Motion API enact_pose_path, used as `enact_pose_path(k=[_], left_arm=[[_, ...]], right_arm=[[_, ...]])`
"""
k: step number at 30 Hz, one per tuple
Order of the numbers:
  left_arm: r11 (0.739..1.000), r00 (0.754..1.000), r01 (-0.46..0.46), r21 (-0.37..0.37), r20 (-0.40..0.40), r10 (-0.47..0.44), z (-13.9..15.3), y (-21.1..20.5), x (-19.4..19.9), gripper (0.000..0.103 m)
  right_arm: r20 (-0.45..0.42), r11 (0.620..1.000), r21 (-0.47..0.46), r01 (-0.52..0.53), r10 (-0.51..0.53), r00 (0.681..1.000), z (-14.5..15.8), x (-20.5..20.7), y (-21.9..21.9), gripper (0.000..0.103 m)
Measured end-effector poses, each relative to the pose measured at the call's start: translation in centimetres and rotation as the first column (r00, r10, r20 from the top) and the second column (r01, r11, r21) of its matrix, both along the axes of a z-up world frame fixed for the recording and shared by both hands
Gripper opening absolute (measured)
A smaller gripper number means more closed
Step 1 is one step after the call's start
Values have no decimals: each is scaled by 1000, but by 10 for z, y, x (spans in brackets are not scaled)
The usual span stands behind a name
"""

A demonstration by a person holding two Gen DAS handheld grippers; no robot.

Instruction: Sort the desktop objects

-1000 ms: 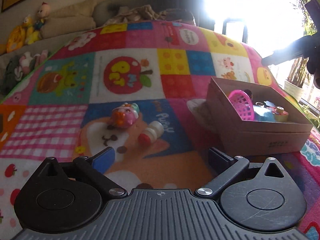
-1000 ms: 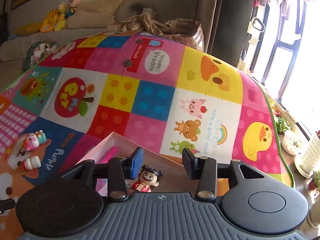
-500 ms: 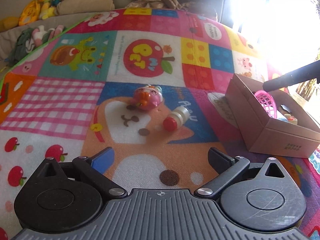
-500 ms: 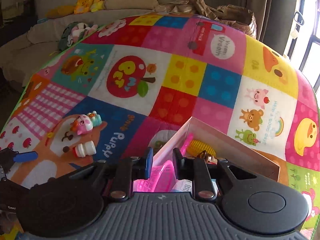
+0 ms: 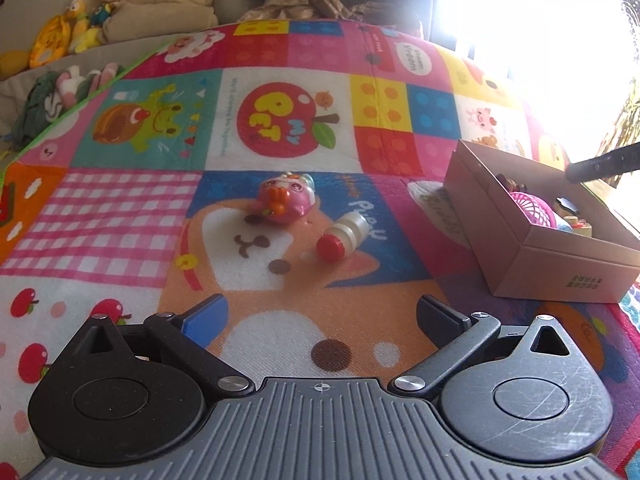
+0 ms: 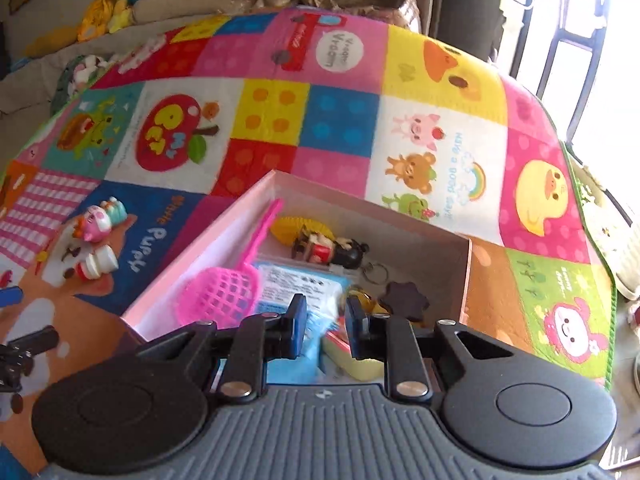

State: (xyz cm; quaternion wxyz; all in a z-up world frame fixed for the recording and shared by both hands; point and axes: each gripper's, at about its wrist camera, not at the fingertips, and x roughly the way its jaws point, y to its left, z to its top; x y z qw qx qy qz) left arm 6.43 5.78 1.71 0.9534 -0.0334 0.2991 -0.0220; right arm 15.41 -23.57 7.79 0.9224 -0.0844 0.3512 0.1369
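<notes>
A pink toy figure (image 5: 285,201) and a small white bottle with a red cap (image 5: 341,237) lie on the colourful play mat, ahead of my left gripper (image 5: 320,314), which is open and empty. Both also show in the right wrist view, the toy (image 6: 98,219) and the bottle (image 6: 96,266). A cardboard box (image 5: 560,264) stands to the right. My right gripper (image 6: 325,320) hovers over the box (image 6: 466,276), jaws a small gap apart and empty. The box holds a pink net scoop (image 6: 224,292), a doll figure (image 6: 326,250), a yellow item and a blue pack.
The mat (image 5: 280,120) covers the whole surface. A sofa with plush toys (image 5: 80,36) lies behind it. Windows glare at the right. Potted plants (image 6: 628,248) stand beyond the mat's right edge.
My right gripper let go of the doll figure, which now lies in the box, and pulled back over the box. My left gripper turned toward the pink toy and the bottle.
</notes>
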Motion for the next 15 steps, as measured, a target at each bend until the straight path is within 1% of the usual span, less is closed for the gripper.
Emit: enact_pose_path(k=[2,4,5,7,9,11,12,14,15], left_arm=[[999,998,-49,24,32,48,8,10,-1,103],[993,992,-110,44,60,107,18,24,-2,103],[988,988,-145,52,71,141,23,34,-2,103],[979,978,-196,58,80,191,29,50,-4,103],[969,968,-242,55,82,237,34,66,-6,103],[962,962,-267,49,75,263,36,78,-8,103],[961,961,-272,48,70,269,36,82,-9,103],[962,962,-267,53,65,264,36,87,-10,103],[965,965,-258,53,66,254,36,88,-11,103]], right_arm=[[65,995,41,-90,87,994,14,-10,24,27],[132,980,52,-190,182,974,20,-19,57,51],[160,971,35,-236,228,960,19,-22,76,55],[179,947,-20,-319,318,931,9,-27,118,56],[145,924,-40,-380,382,913,-6,-25,151,56],[102,912,-55,-407,411,906,-26,-18,180,56],[96,909,-83,-408,414,905,-37,-14,192,56],[82,914,-127,-384,396,915,-56,-3,205,55],[56,920,-124,-373,381,923,-61,3,207,43]])
